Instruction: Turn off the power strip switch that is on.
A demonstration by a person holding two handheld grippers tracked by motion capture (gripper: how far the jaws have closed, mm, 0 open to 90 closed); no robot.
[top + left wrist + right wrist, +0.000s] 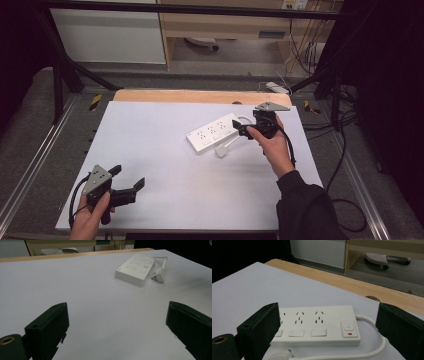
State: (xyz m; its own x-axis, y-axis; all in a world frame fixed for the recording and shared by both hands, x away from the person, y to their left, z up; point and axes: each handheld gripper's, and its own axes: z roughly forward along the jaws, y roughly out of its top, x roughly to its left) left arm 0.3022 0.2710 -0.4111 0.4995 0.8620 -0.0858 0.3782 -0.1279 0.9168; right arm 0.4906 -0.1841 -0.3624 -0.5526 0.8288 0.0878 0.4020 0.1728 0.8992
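A white power strip lies at an angle on the white table, right of the middle. Its white plug rests loose on the table in front of it, joined by a short curled cable. My right gripper hovers open at the strip's switch end, jaws wide apart on either side of the strip and its plug. My left gripper is open near the front left corner, holding nothing. From there the strip and plug lie far ahead.
A bare wooden strip runs along the table's far edge. Black frame posts stand at the back corners. Cables trail on the floor to the right. Another white socket block lies on the floor behind the table.
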